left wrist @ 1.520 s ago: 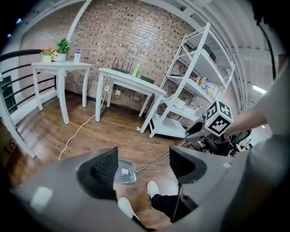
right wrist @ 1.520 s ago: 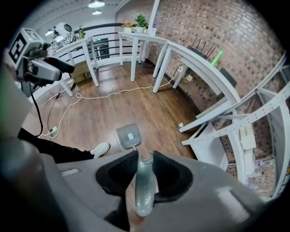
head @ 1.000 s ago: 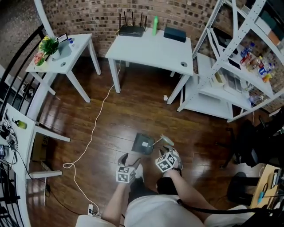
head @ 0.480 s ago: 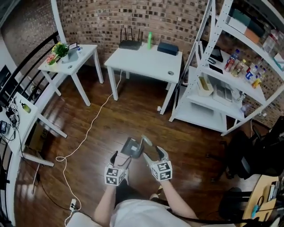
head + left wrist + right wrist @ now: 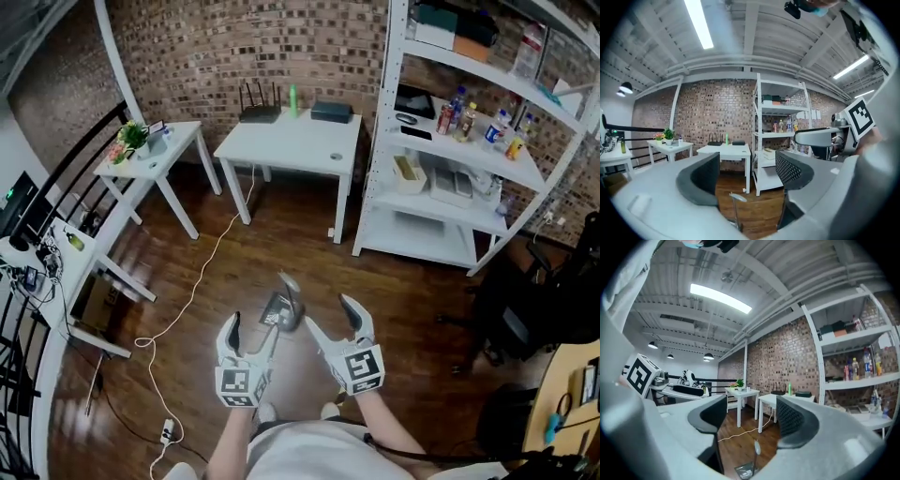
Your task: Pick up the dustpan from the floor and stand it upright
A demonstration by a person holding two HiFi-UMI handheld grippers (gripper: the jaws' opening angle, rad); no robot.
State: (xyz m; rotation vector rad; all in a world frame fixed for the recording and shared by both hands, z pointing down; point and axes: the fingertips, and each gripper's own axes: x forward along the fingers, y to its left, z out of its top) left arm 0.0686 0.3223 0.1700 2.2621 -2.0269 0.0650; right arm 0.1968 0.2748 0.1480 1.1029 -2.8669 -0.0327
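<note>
Dustpan (image 5: 284, 307) upright on the floor (image 5: 234, 246), both grippers clear of it
Left gripper (image 5: 251, 333) jaws opening, modest gap, nothing between the pads. Right gripper (image 5: 333, 321) jaws opening, wider, also empty. Dustpan sits ahead of and below both, roughly in line with the gap between them, long axis vertical, handle (image 5: 289, 281) on top. Both gripper views show it low under the jaws, untouched. Neither hand clearly nearer, left maybe marginally in the head view. Task looks done; any regrip would mean dropping onto the handle from above
</note>
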